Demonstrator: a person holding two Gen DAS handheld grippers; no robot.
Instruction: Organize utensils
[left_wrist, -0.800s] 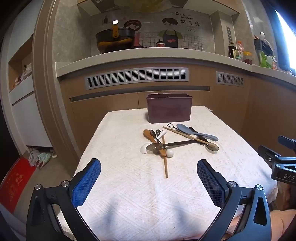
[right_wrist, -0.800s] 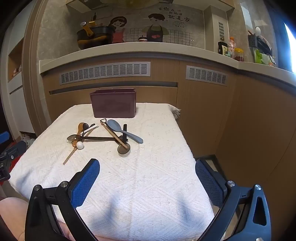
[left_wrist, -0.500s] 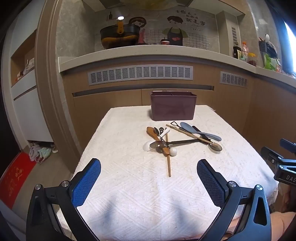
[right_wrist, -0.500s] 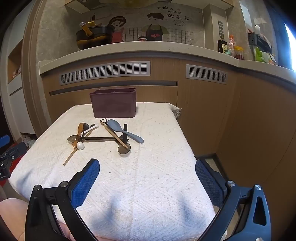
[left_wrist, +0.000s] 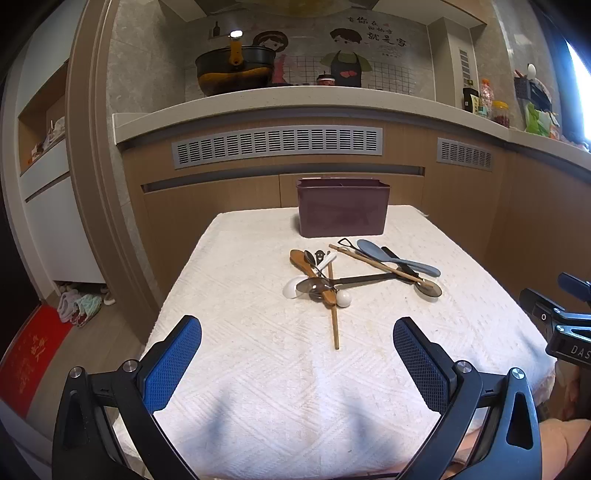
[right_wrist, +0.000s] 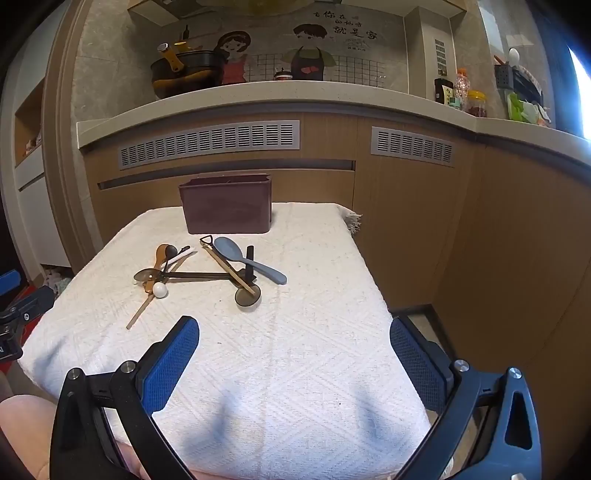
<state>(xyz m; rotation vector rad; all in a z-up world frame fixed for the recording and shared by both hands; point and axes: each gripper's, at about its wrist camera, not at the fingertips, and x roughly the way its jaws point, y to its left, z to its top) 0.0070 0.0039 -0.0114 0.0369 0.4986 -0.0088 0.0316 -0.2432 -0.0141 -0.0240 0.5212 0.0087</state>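
Observation:
A heap of utensils lies mid-table: a grey-blue rice paddle (left_wrist: 397, 258) (right_wrist: 247, 258), a wooden spoon (left_wrist: 308, 271) (right_wrist: 157, 264), a white soup spoon (left_wrist: 295, 286), chopsticks (left_wrist: 334, 321) (right_wrist: 227, 266) and dark ladles (left_wrist: 428, 288) (right_wrist: 247, 295). Behind them stands a dark maroon utensil holder (left_wrist: 342, 212) (right_wrist: 227, 205). My left gripper (left_wrist: 297, 338) hovers open over the near table, short of the heap. My right gripper (right_wrist: 293, 339) is open too, nearer the table's right side, nothing between its fingers.
The table wears a white textured cloth (left_wrist: 258, 369) (right_wrist: 295, 387). A wooden counter front with vents (left_wrist: 277, 146) rises right behind it. The right gripper's body (left_wrist: 561, 321) shows at the right edge of the left view. Floor drops away left and right of the table.
Both grippers have eased slightly forward toward the utensils, the left one also swinging a little left. Both stay open and no utensil has moved.

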